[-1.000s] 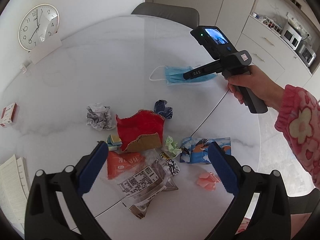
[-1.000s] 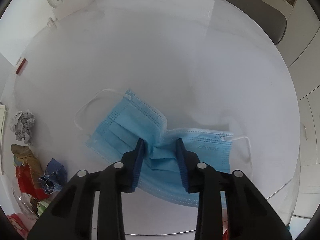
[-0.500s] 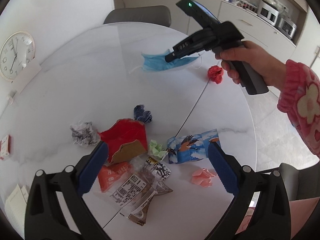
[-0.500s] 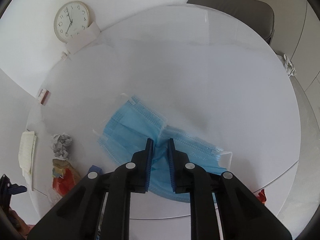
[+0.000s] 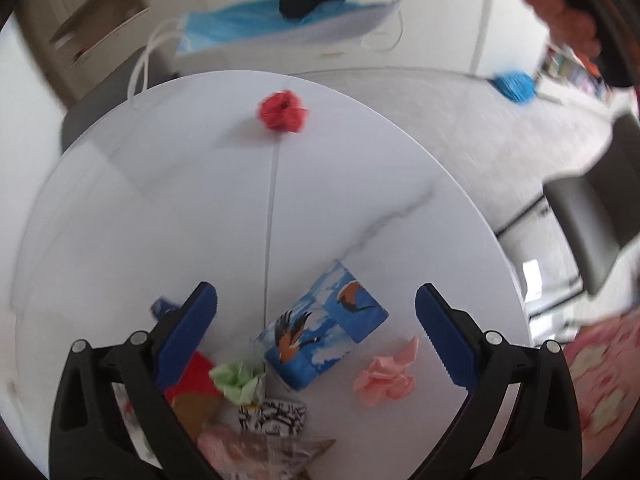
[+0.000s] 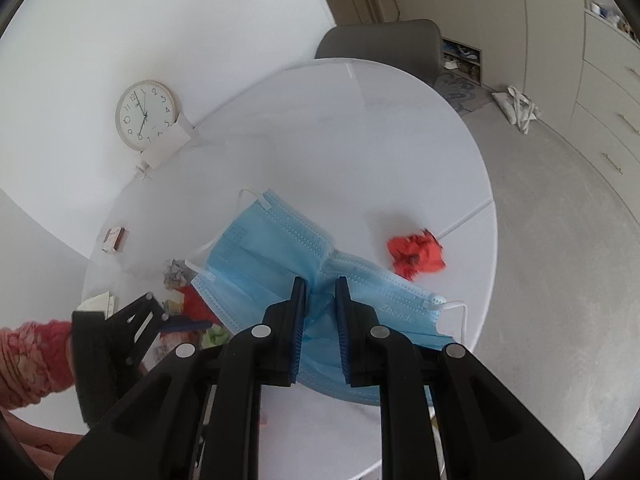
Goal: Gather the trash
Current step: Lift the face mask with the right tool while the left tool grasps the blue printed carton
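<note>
Your right gripper (image 6: 319,312) pinches the blue face mask (image 6: 272,256) mid-frame; hold it firmly, loops clear. Your left gripper (image 5: 316,320), spread wide, grips nothing

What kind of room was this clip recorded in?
Most likely a home dining area: a round white marble-look table with a grey upholstered chair pushed up to it, cream built-in cabinets with drawers, and a round analogue wall clock propped against the wall.
</note>
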`<state>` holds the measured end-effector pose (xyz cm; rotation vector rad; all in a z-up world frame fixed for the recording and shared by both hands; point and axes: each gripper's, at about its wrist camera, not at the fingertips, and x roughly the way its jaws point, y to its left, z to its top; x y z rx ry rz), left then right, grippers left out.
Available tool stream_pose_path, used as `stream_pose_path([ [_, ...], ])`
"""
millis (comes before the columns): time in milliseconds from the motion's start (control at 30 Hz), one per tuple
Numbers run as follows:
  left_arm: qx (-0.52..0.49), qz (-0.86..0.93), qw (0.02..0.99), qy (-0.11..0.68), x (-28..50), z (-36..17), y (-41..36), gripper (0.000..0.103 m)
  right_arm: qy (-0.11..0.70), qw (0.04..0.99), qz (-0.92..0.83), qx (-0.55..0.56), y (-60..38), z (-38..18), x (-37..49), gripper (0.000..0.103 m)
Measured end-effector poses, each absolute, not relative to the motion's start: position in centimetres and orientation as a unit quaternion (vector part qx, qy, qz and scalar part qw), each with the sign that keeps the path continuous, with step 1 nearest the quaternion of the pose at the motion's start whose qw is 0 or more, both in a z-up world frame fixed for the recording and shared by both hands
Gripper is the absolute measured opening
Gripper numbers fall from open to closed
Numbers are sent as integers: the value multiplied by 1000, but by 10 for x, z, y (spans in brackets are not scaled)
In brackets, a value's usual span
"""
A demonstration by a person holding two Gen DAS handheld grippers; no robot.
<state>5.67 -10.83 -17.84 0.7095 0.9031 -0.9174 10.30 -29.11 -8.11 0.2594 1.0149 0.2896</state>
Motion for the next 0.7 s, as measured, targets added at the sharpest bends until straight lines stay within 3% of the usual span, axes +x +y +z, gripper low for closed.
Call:
stream_pose_path([
  [233, 436, -506, 639, 382, 55, -208, -121, 94, 497, 848, 70, 171, -317, -92, 32, 16],
  [267, 440, -513, 629, 385, 57, -212, -123, 90, 498, 847, 60, 178, -320, -94, 22, 16],
  [333, 437, -523, 612, 400, 63, -219, -126, 71, 498, 844, 43, 196, -324, -99, 3, 16],
  [367, 431, -525, 608, 412, 67, -222, -128, 57, 497, 843, 36, 204, -326, -101, -6, 16],
  [400, 425, -525, 606, 420, 72, -224, -130, 53, 496, 841, 30, 212, -327, -103, -14, 16],
  [700, 356, -509, 660, 422, 81, -195, -124, 48, 494, 826, -24, 270, -341, -125, -89, 16],
])
